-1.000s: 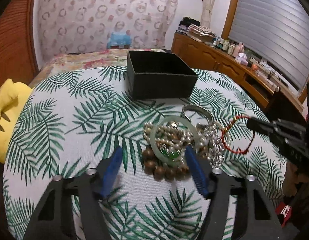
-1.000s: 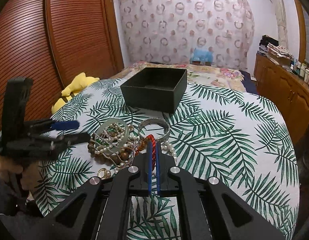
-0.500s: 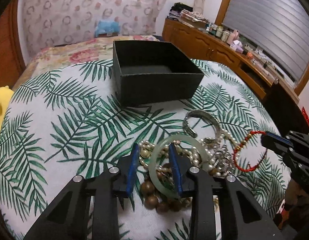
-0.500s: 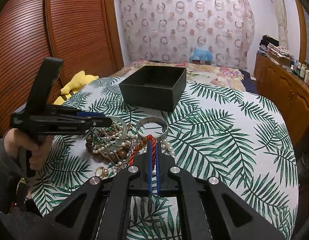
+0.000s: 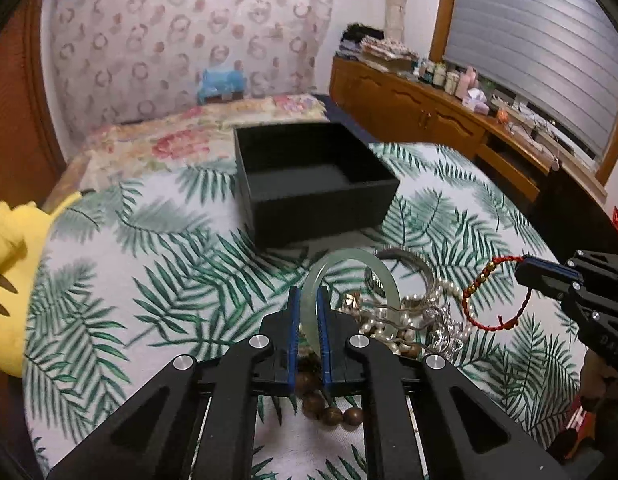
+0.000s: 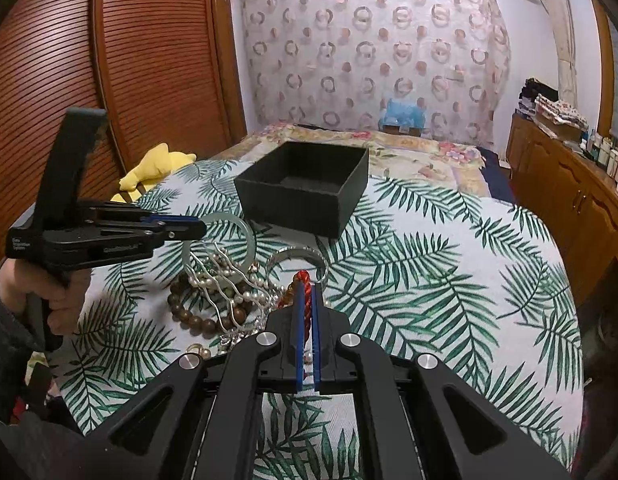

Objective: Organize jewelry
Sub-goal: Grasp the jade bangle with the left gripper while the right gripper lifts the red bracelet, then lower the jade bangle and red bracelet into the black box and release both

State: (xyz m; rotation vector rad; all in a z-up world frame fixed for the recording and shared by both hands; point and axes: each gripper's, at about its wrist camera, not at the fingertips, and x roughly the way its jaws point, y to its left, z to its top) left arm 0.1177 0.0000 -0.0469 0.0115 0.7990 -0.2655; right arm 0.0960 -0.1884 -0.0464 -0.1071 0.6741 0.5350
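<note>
Round table (image 5: pixel 121 248) with a palm-leaf cloth fills both views. An open black box (image 5: pixel 309 184) sits toward its far side, inside looks empty. In front of it a tangled jewelry pile (image 6: pixel 225 292): pearl strands, wooden bead bracelet (image 6: pixel 197 320), silver bangle (image 6: pixel 299 258), wavy silver hairpin; individual pieces hard to separate. Pale green jade bangle (image 5: pixel 351 280), smooth and translucent, stands on edge above the pile, its near rim between the blue pads of the left gripper (image 5: pixel 307 300), whose jaws are closing onto it; lower arc hidden behind the fingers. Red cord bracelet (image 5: pixel 493 300) with gold beads hangs in a loop from the right gripper (image 6: pixel 305 292), jaws clamped on the cord. Small gold ring (image 6: pixel 197 350) at the pile's near edge, blurry. Left hand (image 6: pixel 57 300) in a dark sleeve grips the handle, tool angled down. Right hand mostly cut off.
</note>
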